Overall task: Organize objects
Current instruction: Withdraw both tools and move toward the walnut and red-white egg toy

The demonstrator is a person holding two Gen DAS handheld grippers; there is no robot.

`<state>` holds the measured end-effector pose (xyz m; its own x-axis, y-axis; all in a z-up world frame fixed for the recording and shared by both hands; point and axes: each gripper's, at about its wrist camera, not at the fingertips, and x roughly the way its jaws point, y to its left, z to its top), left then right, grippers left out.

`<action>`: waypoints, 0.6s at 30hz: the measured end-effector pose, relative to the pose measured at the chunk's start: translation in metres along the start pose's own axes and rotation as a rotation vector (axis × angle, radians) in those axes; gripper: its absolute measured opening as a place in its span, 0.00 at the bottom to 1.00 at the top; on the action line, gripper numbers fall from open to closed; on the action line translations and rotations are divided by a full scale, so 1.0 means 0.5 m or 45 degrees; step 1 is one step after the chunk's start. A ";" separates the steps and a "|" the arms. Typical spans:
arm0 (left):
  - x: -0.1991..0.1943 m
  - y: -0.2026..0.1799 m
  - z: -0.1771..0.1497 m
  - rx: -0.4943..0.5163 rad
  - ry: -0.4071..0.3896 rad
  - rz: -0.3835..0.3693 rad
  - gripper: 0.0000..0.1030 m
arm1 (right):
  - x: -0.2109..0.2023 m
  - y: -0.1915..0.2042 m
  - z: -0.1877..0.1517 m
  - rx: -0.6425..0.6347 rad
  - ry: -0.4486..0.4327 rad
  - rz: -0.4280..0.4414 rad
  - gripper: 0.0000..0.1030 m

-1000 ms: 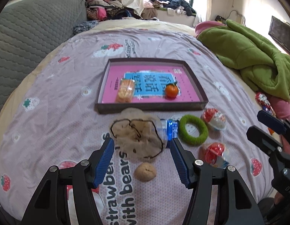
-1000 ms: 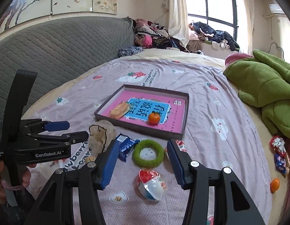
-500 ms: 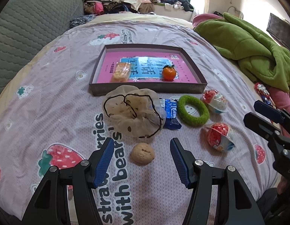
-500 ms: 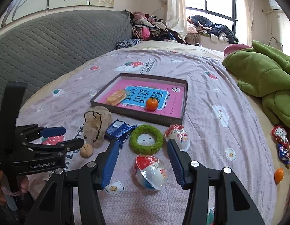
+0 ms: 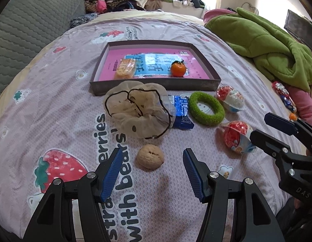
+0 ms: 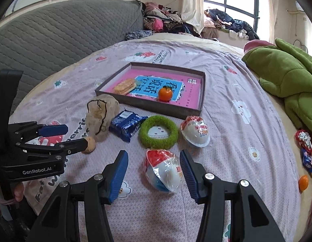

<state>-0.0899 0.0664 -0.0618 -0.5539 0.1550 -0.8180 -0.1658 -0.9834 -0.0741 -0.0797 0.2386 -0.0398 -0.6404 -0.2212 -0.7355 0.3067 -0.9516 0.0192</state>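
Observation:
A shallow dark tray (image 5: 154,85) with a pink base lies on the bed and holds a wrapped biscuit (image 5: 125,68) and a small orange (image 5: 177,69). In front of it lie a beige mesh bag (image 5: 135,109), a blue snack packet (image 5: 181,113), a green ring (image 5: 206,108) and two wrapped egg toys (image 5: 230,98) (image 5: 236,137). A walnut (image 5: 149,156) lies between the fingers of my open left gripper (image 5: 152,173). My open right gripper (image 6: 154,173) straddles the nearer egg toy (image 6: 164,170).
A green blanket (image 5: 262,40) is heaped at the right. Wrapped candies (image 6: 305,149) and a loose small orange (image 6: 303,182) lie near the bed's right edge. A grey quilted headboard (image 6: 55,40) stands at the left, with piled clothes at the back.
Both grippers have moved forward and down. The walnut now sits between the left fingers, and the nearer egg toy between the right fingers. Both stay open.

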 end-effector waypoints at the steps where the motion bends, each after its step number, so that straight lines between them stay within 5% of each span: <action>1: 0.002 0.000 -0.002 0.003 0.000 0.000 0.62 | 0.003 -0.001 -0.002 0.001 0.003 0.001 0.52; 18: 0.049 0.008 -0.016 -0.005 0.035 -0.023 0.62 | 0.042 -0.011 -0.015 0.014 0.066 -0.020 0.52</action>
<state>-0.0973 0.0653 -0.0866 -0.5282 0.1702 -0.8319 -0.1721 -0.9808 -0.0914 -0.0896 0.2407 -0.0605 -0.6075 -0.1949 -0.7700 0.2889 -0.9572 0.0144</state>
